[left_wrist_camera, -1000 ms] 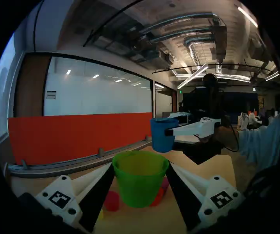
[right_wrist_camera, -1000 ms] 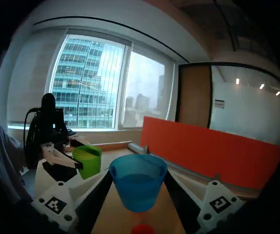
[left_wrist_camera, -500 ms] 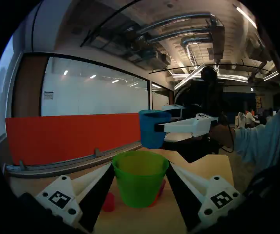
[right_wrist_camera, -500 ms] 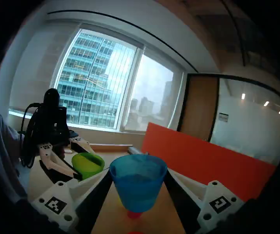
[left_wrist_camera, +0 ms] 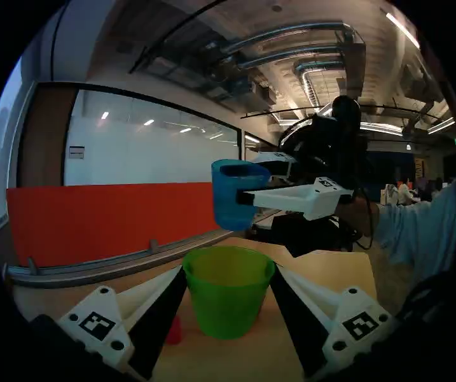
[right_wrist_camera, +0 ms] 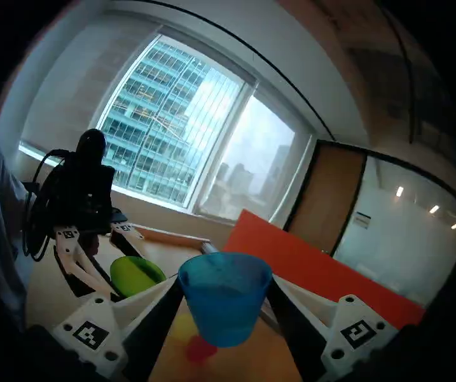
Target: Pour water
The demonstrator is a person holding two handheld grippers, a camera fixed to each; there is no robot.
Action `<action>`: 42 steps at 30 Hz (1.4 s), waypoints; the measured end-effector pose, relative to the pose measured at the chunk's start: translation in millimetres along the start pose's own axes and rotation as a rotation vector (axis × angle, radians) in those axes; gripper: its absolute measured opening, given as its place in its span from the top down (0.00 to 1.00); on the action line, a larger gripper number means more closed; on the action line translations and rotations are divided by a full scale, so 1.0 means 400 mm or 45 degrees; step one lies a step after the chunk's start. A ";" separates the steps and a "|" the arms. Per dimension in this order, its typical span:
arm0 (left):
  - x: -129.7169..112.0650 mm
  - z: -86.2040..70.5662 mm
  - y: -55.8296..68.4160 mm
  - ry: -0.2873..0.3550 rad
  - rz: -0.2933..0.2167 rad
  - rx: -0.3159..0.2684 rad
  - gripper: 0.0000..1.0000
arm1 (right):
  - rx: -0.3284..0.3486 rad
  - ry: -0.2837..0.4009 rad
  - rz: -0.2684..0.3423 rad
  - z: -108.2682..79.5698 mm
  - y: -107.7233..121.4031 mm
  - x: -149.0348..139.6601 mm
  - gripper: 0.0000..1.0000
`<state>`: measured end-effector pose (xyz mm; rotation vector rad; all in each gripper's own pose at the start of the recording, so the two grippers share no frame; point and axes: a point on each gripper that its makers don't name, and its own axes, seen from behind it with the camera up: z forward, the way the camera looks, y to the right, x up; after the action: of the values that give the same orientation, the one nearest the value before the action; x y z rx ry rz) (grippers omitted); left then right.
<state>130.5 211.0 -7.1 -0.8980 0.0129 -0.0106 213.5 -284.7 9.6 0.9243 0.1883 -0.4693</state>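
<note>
Left gripper: fingers closed on smooth tapered green plastic cup, near, over wooden worktop | right gripper: fingers clamping translucent blue plastic cup, raised just beyond green cup.

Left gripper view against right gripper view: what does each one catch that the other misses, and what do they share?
The left gripper view brings ceiling pipes and light strips overhead. The right gripper view brings a big window with towers outside. Both share the green cup held in the left tool, the blue cup held higher in the right tool, and the orange panel.
</note>
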 end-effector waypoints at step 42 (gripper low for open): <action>-0.002 0.026 0.040 0.014 -0.022 -0.065 0.11 | -0.088 -0.017 -0.710 0.073 0.057 0.095 0.09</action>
<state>129.7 229.0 -13.2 -0.9489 0.0156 -0.0311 256.4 -308.0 30.1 0.7945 0.4524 -0.9767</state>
